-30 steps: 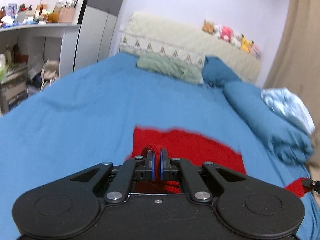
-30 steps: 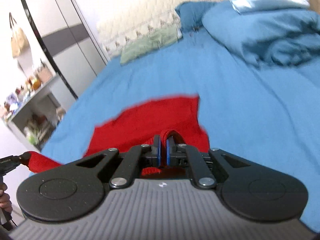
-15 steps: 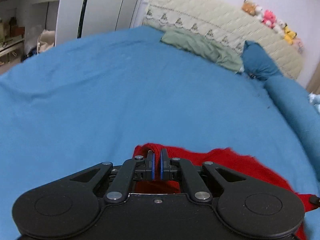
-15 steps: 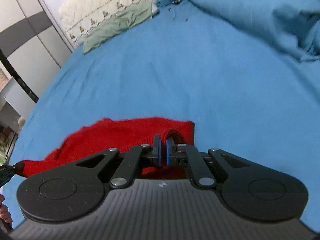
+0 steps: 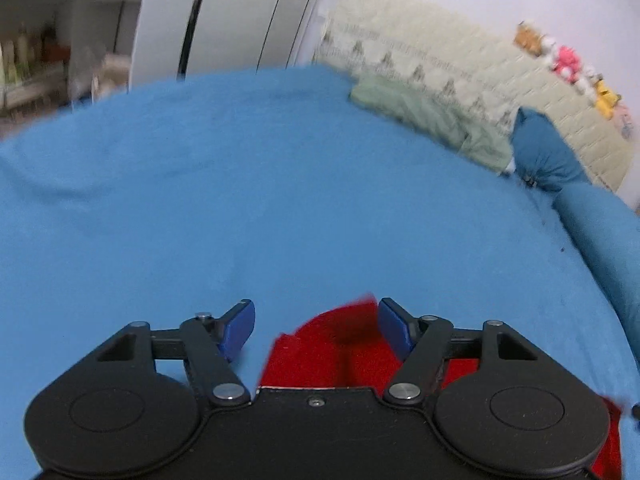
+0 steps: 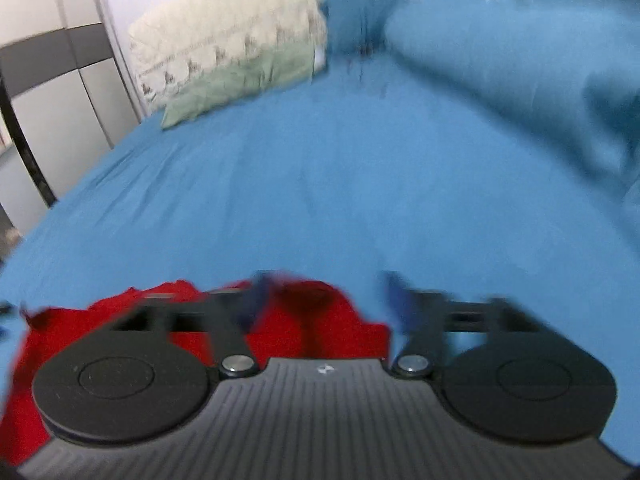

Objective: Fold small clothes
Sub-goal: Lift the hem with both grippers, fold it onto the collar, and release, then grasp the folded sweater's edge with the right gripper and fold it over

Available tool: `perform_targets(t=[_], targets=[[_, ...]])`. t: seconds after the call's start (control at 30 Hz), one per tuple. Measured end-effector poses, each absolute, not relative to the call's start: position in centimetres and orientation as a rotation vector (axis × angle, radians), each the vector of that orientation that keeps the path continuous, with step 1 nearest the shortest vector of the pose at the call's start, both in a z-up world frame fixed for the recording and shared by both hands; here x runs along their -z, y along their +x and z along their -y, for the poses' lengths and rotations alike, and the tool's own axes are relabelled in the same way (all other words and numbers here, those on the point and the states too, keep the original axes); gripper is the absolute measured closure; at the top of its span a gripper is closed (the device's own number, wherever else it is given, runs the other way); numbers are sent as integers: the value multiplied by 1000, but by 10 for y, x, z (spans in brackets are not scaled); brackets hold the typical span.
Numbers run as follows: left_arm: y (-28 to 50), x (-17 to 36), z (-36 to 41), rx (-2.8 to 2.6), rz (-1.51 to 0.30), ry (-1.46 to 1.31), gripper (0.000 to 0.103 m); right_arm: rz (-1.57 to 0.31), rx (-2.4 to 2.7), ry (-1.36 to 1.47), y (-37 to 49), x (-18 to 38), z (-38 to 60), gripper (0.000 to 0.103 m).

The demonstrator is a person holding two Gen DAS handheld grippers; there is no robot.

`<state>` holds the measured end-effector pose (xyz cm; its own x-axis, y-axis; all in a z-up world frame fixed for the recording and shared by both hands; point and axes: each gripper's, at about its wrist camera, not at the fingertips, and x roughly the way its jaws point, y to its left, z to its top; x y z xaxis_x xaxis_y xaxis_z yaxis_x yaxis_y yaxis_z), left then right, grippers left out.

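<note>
A red knitted garment [image 5: 320, 352] lies on the blue bedsheet [image 5: 280, 208], mostly hidden under both gripper bodies. My left gripper [image 5: 314, 326] is open, its blue pads apart over the garment's far left corner. In the right wrist view the garment [image 6: 312, 320] lies below my right gripper [image 6: 324, 300], which is open over the far right corner. That view is motion-blurred. Neither gripper holds the cloth.
A green cloth [image 5: 432, 120] and a dark blue pillow [image 5: 548, 160] lie by the cream headboard [image 5: 460, 64]. A rolled blue duvet [image 6: 520, 72] runs along the right side. A wardrobe [image 5: 240, 16] and shelves [image 5: 48, 60] stand to the left.
Both grippers were shut on the red garment's corners and carried them forward and down onto the bed. Both have now opened and let the cloth go.
</note>
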<state>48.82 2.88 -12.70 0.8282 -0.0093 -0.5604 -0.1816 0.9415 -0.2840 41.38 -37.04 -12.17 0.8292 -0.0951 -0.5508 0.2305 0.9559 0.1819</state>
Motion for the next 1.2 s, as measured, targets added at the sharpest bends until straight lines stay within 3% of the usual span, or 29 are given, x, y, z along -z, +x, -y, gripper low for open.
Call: perform_targets(t=[0.07, 0.17, 0.33, 0.43, 0.6, 0.8, 0.93, 1.2], targets=[[461, 120, -22, -50, -557, -287, 29, -535, 115, 181, 396, 118, 354, 7], [434, 129, -7, 11, -572, -189, 18, -573, 16, 164, 385, 128, 334, 7], [437, 168, -4, 10, -718, -187, 18, -723, 99, 232, 397, 171, 335, 9], [443, 182, -5, 17, -781, -160, 16, -715, 133, 320, 398, 178, 346, 10], [432, 162, 0, 11, -770, -128, 17, -685, 135, 277, 391, 158, 342, 10], [390, 96, 19, 93, -649, 9, 16, -577, 80, 241, 356, 93, 365, 8], [364, 65, 44, 186, -619, 60, 0, -561, 74, 201, 325, 59, 383, 7], [370, 94, 101, 262, -702, 96, 0, -736, 86, 273, 305, 98, 405, 10]])
